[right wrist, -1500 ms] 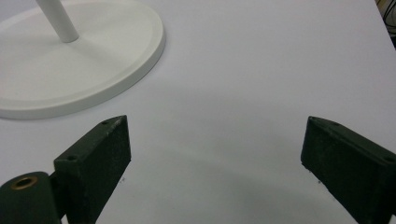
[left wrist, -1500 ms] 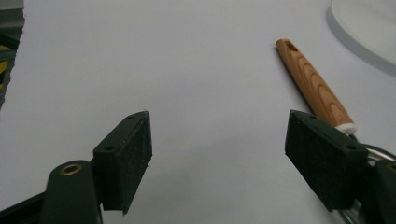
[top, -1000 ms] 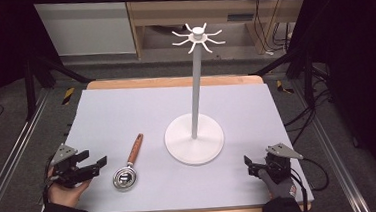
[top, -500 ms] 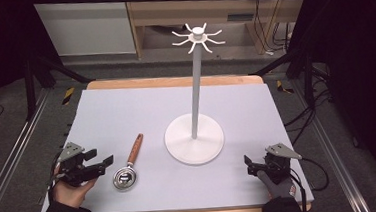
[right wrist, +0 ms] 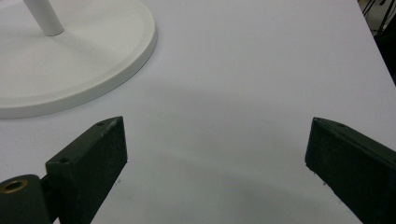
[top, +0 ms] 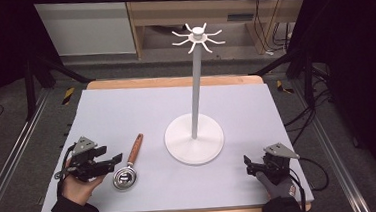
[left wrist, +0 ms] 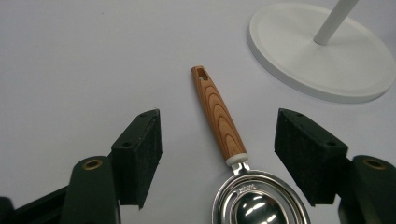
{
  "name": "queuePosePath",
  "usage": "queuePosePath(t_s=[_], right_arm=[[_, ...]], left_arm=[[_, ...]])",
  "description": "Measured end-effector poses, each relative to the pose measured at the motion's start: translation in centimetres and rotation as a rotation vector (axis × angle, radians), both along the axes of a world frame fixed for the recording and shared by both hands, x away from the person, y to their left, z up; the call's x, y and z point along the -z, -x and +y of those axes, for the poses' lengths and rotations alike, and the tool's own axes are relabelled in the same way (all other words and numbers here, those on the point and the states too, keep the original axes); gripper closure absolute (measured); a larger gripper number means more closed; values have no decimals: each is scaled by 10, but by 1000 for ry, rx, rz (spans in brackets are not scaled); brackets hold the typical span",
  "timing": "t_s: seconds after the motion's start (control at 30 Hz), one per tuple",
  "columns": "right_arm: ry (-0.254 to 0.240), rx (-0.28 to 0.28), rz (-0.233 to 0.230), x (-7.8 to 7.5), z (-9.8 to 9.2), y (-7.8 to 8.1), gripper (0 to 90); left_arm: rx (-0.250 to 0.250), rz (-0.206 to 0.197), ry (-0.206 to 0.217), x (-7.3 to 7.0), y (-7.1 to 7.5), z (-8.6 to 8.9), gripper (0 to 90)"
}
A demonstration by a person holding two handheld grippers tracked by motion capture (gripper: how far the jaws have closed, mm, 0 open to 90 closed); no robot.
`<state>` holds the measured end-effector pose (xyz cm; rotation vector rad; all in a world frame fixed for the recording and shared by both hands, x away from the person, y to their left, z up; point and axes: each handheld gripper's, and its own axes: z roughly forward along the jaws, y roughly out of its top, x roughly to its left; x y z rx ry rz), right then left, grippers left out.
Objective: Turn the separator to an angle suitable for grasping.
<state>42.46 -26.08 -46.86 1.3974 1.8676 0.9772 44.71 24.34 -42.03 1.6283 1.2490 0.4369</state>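
Note:
A metal measuring spoon with a wooden handle (top: 130, 162) (left wrist: 219, 116) lies flat on the white table mat, bowl toward the front edge. My left gripper (top: 110, 160) (left wrist: 219, 156) stands open just left of the spoon, jaws either side of where the handle joins the bowl, not touching it. A white stand (top: 194, 135) with a tall pole and hook arms at the top rises from a round base (left wrist: 322, 60) (right wrist: 65, 60) mid-table. My right gripper (top: 247, 164) (right wrist: 215, 163) rests open at the front right, nothing between its jaws.
The white mat (top: 141, 109) covers a wooden table whose edge (top: 174, 81) shows at the back. Metal rails run along both sides on the floor. Cables trail at the right. Shelving stands behind the table.
My left gripper has shifted right, closer to the spoon, so its jaws now bracket the handle's lower end. The right gripper has stayed put.

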Motion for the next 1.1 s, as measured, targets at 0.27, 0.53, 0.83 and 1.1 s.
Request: queuePosePath(t_s=[0.27, 0.53, 0.83, 1.1], right_arm=[[-5, 0, 11, 0, 1, 0, 62], [-7, -2, 19, 1, 1, -1, 62], [-7, -6, 29, 2, 1, -2, 62], [-7, -5, 33, 3, 2, -3, 63]], left_arm=[[16, 23, -49, -5, -12, -12, 364], [40, 72, -90, 5, -24, -27, 398], [66, 135, -169, 24, -35, -36, 431], [87, 184, -207, 35, -39, -37, 474]])
